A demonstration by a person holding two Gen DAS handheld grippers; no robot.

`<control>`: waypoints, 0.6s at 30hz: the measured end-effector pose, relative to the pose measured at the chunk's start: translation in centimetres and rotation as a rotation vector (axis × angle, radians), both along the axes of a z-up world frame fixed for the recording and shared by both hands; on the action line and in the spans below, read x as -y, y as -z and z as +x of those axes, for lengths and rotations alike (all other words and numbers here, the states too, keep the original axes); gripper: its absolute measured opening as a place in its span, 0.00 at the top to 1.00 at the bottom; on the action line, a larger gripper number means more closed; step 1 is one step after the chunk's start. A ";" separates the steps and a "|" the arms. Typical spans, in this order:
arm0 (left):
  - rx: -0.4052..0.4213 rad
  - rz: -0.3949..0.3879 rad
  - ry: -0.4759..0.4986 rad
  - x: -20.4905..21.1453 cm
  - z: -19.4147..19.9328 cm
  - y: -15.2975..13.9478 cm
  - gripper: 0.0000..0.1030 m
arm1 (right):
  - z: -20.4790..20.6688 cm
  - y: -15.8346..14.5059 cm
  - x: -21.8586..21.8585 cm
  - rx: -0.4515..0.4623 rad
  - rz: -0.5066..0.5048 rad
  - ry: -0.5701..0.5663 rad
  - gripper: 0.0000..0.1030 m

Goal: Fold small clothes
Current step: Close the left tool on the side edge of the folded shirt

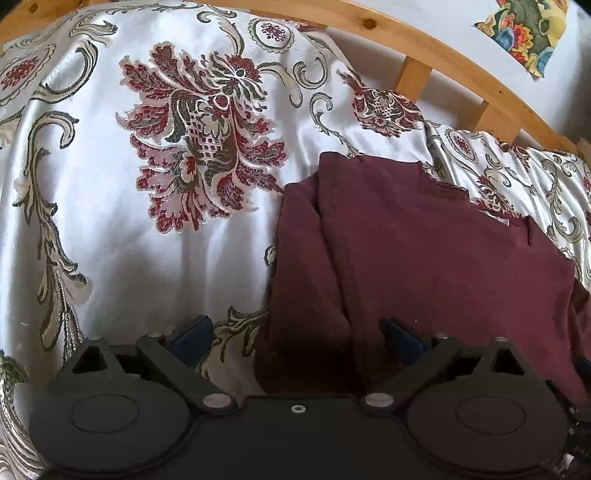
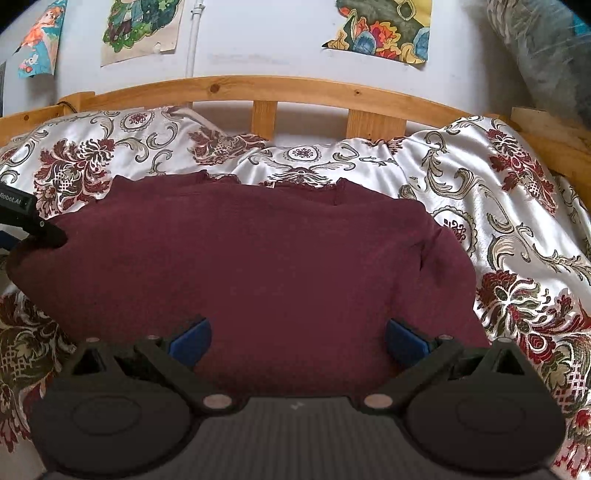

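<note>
The left gripper (image 1: 297, 334) hangs low over the bed, pointing toward the far side, with its jaws spread wide and nothing between them. Its blue pads (image 1: 194, 338) straddle the left edge of a maroon garment (image 1: 424, 258): the left pad sits over the bedspread (image 1: 110, 184), the right one over the cloth. In the right wrist view the tip of this gripper shows at the left border, touching or just above the garment's left edge; which of the two cannot be told.

The right gripper (image 2: 297, 334) also points toward the far side, level and centred over the near part of the garment (image 2: 258, 258). Its jaws are released and wide apart, both blue pads (image 2: 190, 339) over the maroon cloth, gripping nothing.

The garment lies spread flat in the middle of the bed, on the shiny white bedspread (image 2: 498, 206) with its dark red flowers and grey scrolls. It looks already doubled over, with a long crease running near to far along its left part and a folded flap at its right edge. Its far edge shows a shallow notch and a thin lace-like trim.

Beyond the bed runs a wooden rail (image 2: 258, 86) with short upright slats, and behind it a pale wall with coloured drawings (image 2: 384, 29) pinned to it.

No containers appear in either view.
</note>
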State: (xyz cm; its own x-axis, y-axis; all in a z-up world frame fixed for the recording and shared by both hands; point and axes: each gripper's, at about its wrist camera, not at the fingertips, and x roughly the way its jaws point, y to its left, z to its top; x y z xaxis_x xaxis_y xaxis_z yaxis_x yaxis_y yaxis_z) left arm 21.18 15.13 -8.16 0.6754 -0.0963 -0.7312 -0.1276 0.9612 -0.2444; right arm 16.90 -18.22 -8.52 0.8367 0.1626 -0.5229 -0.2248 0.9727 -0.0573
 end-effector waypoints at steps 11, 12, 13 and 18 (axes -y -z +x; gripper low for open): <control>0.008 -0.029 0.027 0.3 -0.3 -0.6 0.23 | 0.2 0.0 0.3 -0.014 0.025 -0.003 0.00; 0.010 -0.024 0.033 0.5 -0.3 -0.7 0.25 | 0.2 0.1 0.3 -0.014 0.026 -0.003 0.00; 0.010 -0.019 0.037 0.6 -0.2 -0.8 0.27 | 0.2 0.1 0.3 -0.013 0.025 -0.003 0.00; -0.001 -0.024 0.008 0.7 -0.2 -0.9 0.30 | 0.2 0.0 0.3 -0.014 0.026 -0.003 0.00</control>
State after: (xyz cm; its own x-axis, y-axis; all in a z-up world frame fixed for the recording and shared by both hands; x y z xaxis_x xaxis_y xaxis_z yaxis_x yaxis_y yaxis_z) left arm 21.01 14.40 -7.23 0.6739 -0.1193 -0.7291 -0.1198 0.9562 -0.2672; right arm 17.07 -18.53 -8.56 0.8290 0.1785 -0.5300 -0.2281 0.9732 -0.0290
